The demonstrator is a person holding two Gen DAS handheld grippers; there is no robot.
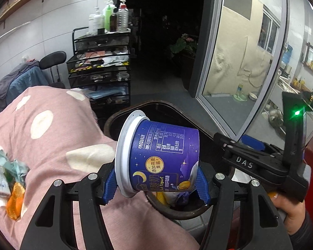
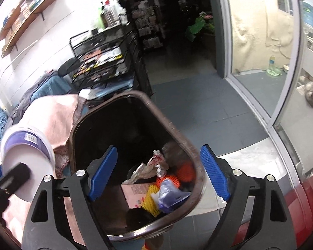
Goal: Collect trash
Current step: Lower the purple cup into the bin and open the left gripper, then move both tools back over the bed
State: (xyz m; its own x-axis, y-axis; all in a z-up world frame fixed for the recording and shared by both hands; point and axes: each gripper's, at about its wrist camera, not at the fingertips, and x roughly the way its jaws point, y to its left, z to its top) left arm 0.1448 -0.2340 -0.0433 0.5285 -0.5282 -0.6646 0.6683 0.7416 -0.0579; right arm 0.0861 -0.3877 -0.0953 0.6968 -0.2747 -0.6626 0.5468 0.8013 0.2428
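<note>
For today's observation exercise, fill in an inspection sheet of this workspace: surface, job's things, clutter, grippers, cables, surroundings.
Surface: pink spotted blanket, rumpled.
Job's things: blue yogurt cup on its side, held over brown trash bin; bin holds wrappers and scraps.
Clutter: crumpled wrappers on the blanket.
Grippers: left gripper shut on the cup; right gripper open, empty, above the bin.
Cables: nothing seen.
Surroundings: black wire rack with bottles, glass door, grey tile floor.

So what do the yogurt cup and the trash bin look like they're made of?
The yogurt cup, shut in the left hand-held gripper, looks like glossy printed paperboard or thin plastic with a white rolled rim; the sheen leaves it open. The trash bin looks like rigid dark-brown plastic with a semi-gloss finish: light glints along its smooth rounded rim. The right hand-held gripper is open above it.
</note>
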